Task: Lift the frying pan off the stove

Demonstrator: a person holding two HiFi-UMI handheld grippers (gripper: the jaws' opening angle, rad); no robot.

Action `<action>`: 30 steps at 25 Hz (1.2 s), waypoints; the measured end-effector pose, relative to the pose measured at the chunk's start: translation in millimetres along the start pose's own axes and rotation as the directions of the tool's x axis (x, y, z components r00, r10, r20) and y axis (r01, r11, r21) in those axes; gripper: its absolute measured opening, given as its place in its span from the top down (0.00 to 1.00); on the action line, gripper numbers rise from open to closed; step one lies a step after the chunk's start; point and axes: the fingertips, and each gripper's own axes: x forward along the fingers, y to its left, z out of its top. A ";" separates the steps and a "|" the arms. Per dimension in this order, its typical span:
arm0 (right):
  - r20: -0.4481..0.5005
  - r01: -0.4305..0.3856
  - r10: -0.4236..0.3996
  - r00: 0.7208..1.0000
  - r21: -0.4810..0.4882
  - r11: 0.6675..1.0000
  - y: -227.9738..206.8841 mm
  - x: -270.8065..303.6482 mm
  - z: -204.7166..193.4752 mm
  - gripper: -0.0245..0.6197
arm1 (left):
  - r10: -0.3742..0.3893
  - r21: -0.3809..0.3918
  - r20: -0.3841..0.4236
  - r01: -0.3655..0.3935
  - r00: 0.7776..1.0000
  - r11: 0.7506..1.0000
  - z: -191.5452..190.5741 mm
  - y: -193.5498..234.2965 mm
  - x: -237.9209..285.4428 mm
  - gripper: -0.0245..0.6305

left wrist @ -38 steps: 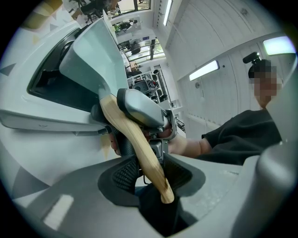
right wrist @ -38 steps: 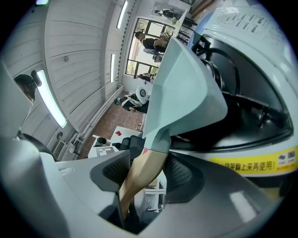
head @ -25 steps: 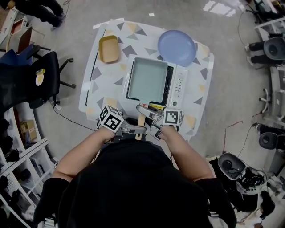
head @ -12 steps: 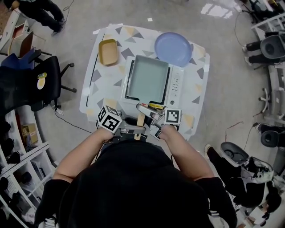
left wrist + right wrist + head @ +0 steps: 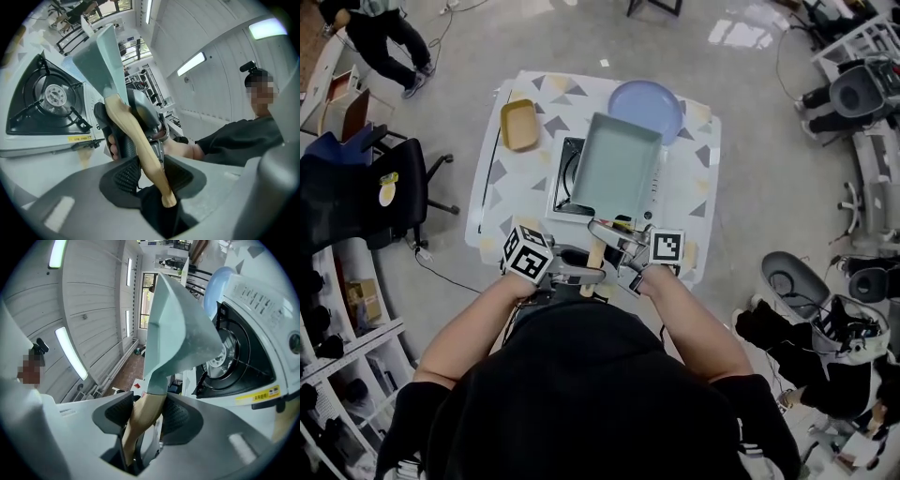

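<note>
— Which step are you on?
— Mid-lift, by my reckoning; my left claw [image 5: 145, 173] is clamped on the lower end of the wooden handle [image 5: 133, 136]; my right claw [image 5: 146, 414] pinches the same handle higher up, just under the pan's neck; its jaws have just been closing a little, with the wood between them

— And the pan itself?
— The frying pan [image 5: 614, 167] hangs above the stove [image 5: 565, 183], skewed to it; the burner [image 5: 51, 93] and black trivet [image 5: 75, 121] show bare beneath, so it looks clear of the metal

— What does the next move ask of you?
— I judge it wants both grips firm and the pan held level while I carry it off to a bare part of the table [image 5: 520, 183], away from the blue plate [image 5: 642, 97]; all the weight sits far out from my jaws

— How will it handle?
— The pan is rectangular, pale grey-green, smooth and matte, with raised walls; the handle is light wood, curved and rounded, so it could roll between my ribbed black pads [image 5: 124, 176]; the stove is a white box with a round steel burner
</note>
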 end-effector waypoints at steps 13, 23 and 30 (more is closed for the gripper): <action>0.021 -0.016 0.020 1.000 -0.175 0.984 66.3 -16.3 10.4 0.63 | -0.022 0.138 0.012 0.020 1.000 0.990 16.2 -51.5 5.9 0.73; 0.025 -0.001 0.008 1.000 -0.251 0.968 101.2 -33.3 -2.4 0.63 | -0.036 0.199 0.025 0.030 0.999 0.980 7.9 -84.6 17.0 0.74; 0.013 0.002 0.002 1.000 -0.268 0.963 116.2 -39.8 -14.8 0.63 | -0.059 0.206 0.045 0.049 0.997 0.977 -1.0 -100.4 22.7 0.74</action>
